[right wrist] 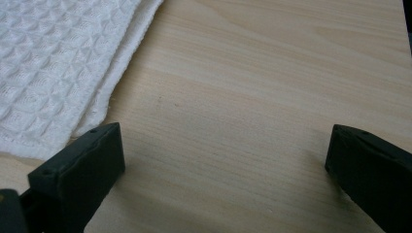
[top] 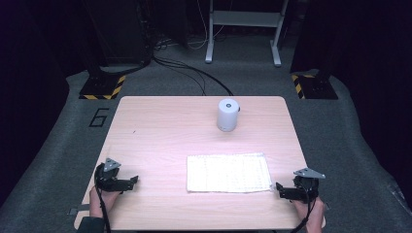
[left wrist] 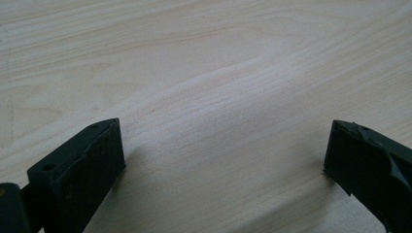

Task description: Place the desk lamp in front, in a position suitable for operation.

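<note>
- The left gripper (top: pixel 127 183) rests low near the table's (top: pixel 160 126) near-left corner, jaws spread wide over bare wood, holding nothing.
- The right gripper (top: pixel 281 190) sits near the near-right corner, jaws likewise released.
- The right gripper view shows the folded white cloth's (right wrist: pixel 53 58) waffle weave, its corner just beside one jaw.
- In the high view a white cylinder (top: pixel 227 114) stands towards the far edge.

Bare wood lies ahead of my left tongs (top: pixel 127 182) and between both sets of spread jaws, while the folded cloth (top: pixel 228 173) sits just beside my right tongs (top: pixel 284 190) and the white can (top: pixel 227 114) stands well apart near the far edge.
</note>
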Demonstrator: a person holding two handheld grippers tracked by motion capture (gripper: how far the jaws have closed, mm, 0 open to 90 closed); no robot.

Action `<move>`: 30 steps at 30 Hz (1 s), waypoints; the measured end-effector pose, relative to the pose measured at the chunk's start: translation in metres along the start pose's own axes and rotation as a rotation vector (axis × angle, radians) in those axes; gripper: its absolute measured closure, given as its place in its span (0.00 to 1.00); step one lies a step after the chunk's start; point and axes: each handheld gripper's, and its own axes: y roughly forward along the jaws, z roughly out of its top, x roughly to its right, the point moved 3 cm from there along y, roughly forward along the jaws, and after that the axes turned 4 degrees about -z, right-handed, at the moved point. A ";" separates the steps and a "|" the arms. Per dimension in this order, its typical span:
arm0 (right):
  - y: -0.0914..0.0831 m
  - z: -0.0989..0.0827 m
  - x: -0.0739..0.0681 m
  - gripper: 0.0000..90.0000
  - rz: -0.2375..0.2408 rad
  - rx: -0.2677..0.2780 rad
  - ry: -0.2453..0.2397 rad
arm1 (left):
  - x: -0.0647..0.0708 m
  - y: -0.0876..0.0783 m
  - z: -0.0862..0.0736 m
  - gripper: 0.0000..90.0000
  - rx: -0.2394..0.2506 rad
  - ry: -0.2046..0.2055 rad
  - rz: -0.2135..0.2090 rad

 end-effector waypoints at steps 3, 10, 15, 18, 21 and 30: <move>0.000 0.000 0.000 0.00 0.000 0.000 0.000 | 0.000 0.000 0.000 0.01 0.001 0.000 -0.001; 0.000 0.000 -0.001 0.00 0.002 0.000 0.007 | 0.000 0.000 0.000 0.01 0.000 0.001 0.000; 0.000 0.001 -0.001 0.00 0.000 -0.002 0.004 | 0.000 0.000 0.000 0.01 -0.001 0.001 0.000; 0.000 0.001 -0.001 0.00 0.003 -0.010 0.008 | 0.000 0.000 0.000 0.01 0.000 0.001 0.000; 0.000 0.001 -0.001 0.00 0.016 -0.012 0.012 | 0.000 0.000 0.000 0.01 -0.001 0.001 0.000; -0.004 0.008 -0.006 0.01 0.051 -0.006 0.059 | 0.001 0.000 0.000 0.01 0.000 0.005 0.006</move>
